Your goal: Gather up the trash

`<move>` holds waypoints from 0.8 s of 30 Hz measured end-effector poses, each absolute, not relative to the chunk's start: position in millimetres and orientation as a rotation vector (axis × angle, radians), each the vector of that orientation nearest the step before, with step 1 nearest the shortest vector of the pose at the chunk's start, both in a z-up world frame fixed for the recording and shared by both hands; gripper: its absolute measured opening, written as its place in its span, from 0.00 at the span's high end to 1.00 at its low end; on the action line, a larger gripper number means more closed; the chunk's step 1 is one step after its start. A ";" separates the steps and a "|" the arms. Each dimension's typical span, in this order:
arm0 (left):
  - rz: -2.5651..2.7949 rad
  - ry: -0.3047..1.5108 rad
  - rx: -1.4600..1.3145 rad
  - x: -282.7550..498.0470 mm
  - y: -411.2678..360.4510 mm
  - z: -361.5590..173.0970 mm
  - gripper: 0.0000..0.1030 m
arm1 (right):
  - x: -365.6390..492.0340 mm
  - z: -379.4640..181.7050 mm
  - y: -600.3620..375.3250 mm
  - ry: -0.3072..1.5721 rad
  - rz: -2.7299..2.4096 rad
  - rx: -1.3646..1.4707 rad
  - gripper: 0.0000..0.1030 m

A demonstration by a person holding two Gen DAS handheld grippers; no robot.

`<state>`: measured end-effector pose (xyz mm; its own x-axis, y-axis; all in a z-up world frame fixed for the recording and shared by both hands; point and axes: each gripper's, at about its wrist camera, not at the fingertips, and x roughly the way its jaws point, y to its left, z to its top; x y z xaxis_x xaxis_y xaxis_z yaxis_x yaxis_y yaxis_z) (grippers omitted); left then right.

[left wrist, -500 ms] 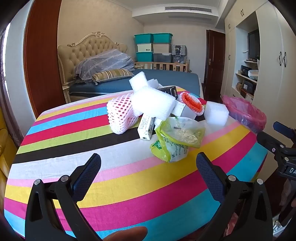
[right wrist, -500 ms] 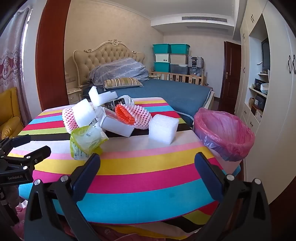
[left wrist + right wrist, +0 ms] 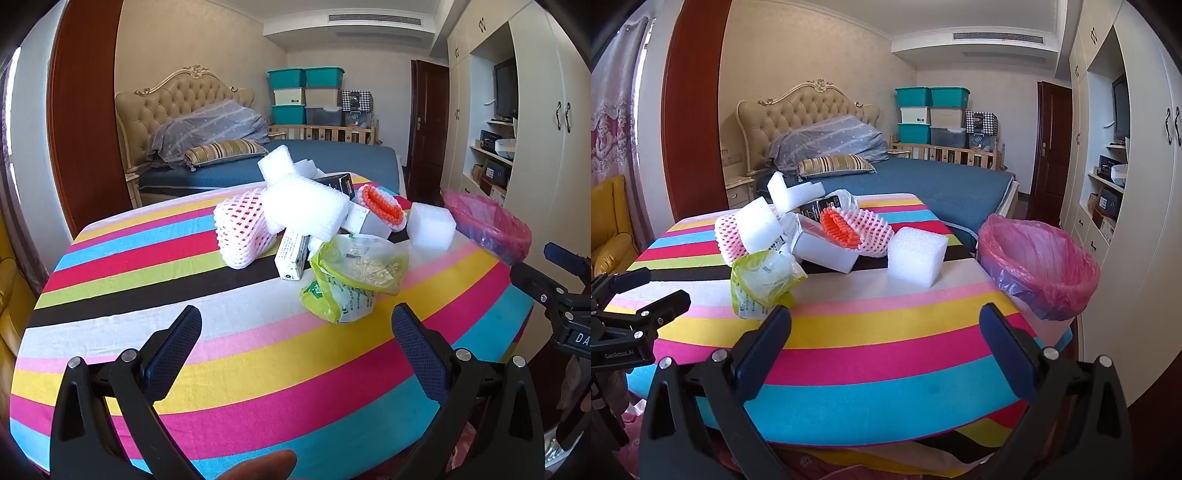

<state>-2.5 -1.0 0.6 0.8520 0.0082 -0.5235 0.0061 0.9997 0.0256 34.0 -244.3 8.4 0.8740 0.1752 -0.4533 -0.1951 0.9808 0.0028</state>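
Observation:
A pile of trash lies on the striped table (image 3: 221, 369): a green plastic bag (image 3: 351, 277), a pink foam net (image 3: 243, 229), white foam blocks (image 3: 306, 206), a small white carton (image 3: 291, 254), a foam cube (image 3: 432, 225) and an orange-and-pink net (image 3: 384, 206). A bin lined with a pink bag (image 3: 1038, 258) stands at the table's right edge. My left gripper (image 3: 295, 347) is open and empty, short of the green bag. My right gripper (image 3: 886, 347) is open and empty over the table's near edge, with the green bag (image 3: 764, 280) and foam cube (image 3: 916, 254) ahead.
A bed (image 3: 923, 181) with stacked storage boxes (image 3: 931, 114) stands behind the table. White cupboards (image 3: 1145, 184) line the right wall. A yellow armchair (image 3: 609, 229) sits at the left. Each gripper shows at the edge of the other's view.
Both grippers have shifted very slightly; the scene is almost unchanged. Both stay open and empty.

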 end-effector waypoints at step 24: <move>0.003 0.566 0.018 -2.5 -0.9 -0.1 0.07 | 35.4 6.3 -245.3 0.472 0.197 -0.033 0.04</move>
<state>-2.5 -0.9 -0.1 0.8440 0.0083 -0.5362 0.0018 0.9998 0.0183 35.4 -245.3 6.3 0.8719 0.1806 -0.4551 -0.1960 0.9805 0.0137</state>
